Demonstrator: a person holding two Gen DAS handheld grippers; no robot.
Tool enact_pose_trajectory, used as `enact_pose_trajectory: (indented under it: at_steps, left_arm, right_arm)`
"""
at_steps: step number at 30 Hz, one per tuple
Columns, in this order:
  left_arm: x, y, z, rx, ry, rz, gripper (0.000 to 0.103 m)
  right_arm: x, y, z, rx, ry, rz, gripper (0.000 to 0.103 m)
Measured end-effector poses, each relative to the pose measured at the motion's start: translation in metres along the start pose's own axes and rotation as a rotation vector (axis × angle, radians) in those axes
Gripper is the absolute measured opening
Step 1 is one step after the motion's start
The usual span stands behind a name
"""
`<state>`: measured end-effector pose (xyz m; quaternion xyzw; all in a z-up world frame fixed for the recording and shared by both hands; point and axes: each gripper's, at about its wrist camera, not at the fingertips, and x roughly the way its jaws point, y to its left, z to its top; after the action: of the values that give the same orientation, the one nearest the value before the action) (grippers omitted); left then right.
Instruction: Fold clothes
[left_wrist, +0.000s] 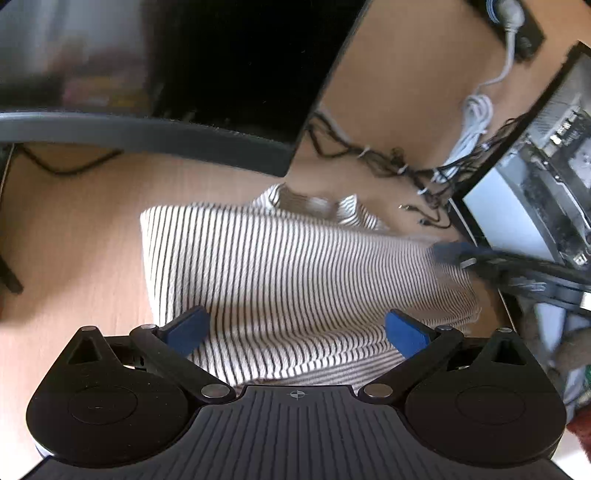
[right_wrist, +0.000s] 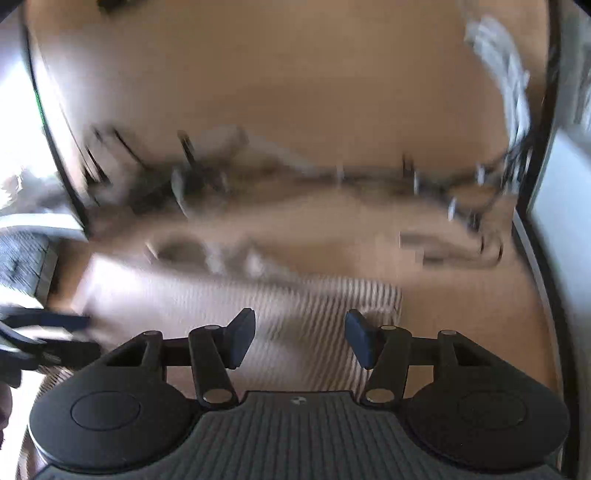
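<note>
Left wrist view, one striped garment (left_wrist: 280, 266) on table (left_wrist: 74, 236), two hand-held grippers, left (left_wrist: 295, 332) and right (right_wrist: 300, 339), both open.

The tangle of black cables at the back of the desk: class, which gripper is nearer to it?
Right. The right gripper reaches over the striped shirt's far edge near the cables; the left gripper hovers over the near edge.

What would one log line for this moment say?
striped shirt: partly folded on desk | left tool: open above it | right tool: open, nothing gripped
</note>
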<state>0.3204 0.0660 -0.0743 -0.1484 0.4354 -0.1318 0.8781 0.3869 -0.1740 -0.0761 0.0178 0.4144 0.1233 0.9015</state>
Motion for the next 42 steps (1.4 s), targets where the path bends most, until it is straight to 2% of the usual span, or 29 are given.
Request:
enact_pose_trajectory:
  at_steps: [2, 6, 8, 11, 15, 19, 22, 26, 32, 34, 35, 36, 38, 39, 41, 42]
  left_arm:
    - [-0.003, -0.001, 0.000, -0.008, 0.006, 0.001, 0.103]
    - [-0.020, 0.008, 0.000, -0.097, -0.018, -0.006, 0.103]
    - [-0.031, 0.011, -0.002, -0.130, -0.042, 0.023, 0.103]
    - [-0.040, 0.016, -0.004, -0.146, -0.055, 0.047, 0.103]
    - [-0.042, 0.030, -0.003, -0.154, -0.059, 0.023, 0.103]
    - [-0.025, 0.054, 0.004, -0.210, -0.030, -0.052, 0.103]
    - [-0.012, 0.062, 0.012, -0.210, -0.019, -0.027, 0.103]
    - [0.000, 0.062, 0.021, -0.198, -0.020, -0.010, 0.103]
    - [0.018, 0.051, 0.032, -0.160, -0.079, 0.023, 0.103]
    - [0.024, 0.045, 0.035, -0.126, -0.098, 0.042, 0.103]
    - [0.026, 0.041, 0.035, -0.109, -0.105, 0.056, 0.101]
    - [0.028, 0.038, 0.035, -0.091, -0.112, 0.070, 0.098]
    - [0.027, 0.034, 0.034, -0.066, -0.115, 0.106, 0.067]
    - [0.025, 0.035, 0.034, -0.069, -0.110, 0.106, 0.061]
    - [0.016, 0.040, 0.035, -0.082, -0.110, 0.082, 0.032]
    - [0.009, 0.041, 0.036, -0.078, -0.114, 0.066, 0.029]
  right_arm:
    - [0.003, 0.009, 0.005, -0.045, 0.005, -0.018, 0.054]
    - [-0.002, 0.018, 0.033, -0.057, -0.068, 0.058, 0.054]
    - [0.015, 0.021, 0.045, -0.048, -0.061, 0.083, 0.054]
    - [0.035, 0.020, 0.052, -0.026, -0.037, 0.066, 0.054]
    - [0.013, -0.006, 0.041, 0.068, -0.079, 0.044, 0.054]
    - [0.000, -0.036, 0.013, 0.189, -0.025, 0.054, 0.057]
    - [-0.005, -0.052, -0.003, 0.233, -0.010, 0.034, 0.062]
    - [0.008, -0.074, -0.013, 0.365, 0.013, 0.095, 0.063]
    - [0.034, -0.068, 0.000, 0.411, -0.014, 0.259, 0.065]
    - [0.043, -0.059, 0.005, 0.367, -0.009, 0.291, 0.057]
    - [0.045, -0.051, 0.008, 0.319, 0.003, 0.283, 0.043]
    - [0.045, -0.045, 0.011, 0.275, 0.009, 0.275, 0.036]
    - [0.037, -0.036, 0.013, 0.210, -0.002, 0.260, 0.029]
    - [0.031, -0.032, 0.014, 0.179, -0.013, 0.255, 0.027]
    - [0.010, -0.026, 0.015, 0.124, -0.053, 0.252, 0.025]
    - [-0.002, -0.023, 0.016, 0.095, -0.072, 0.250, 0.024]
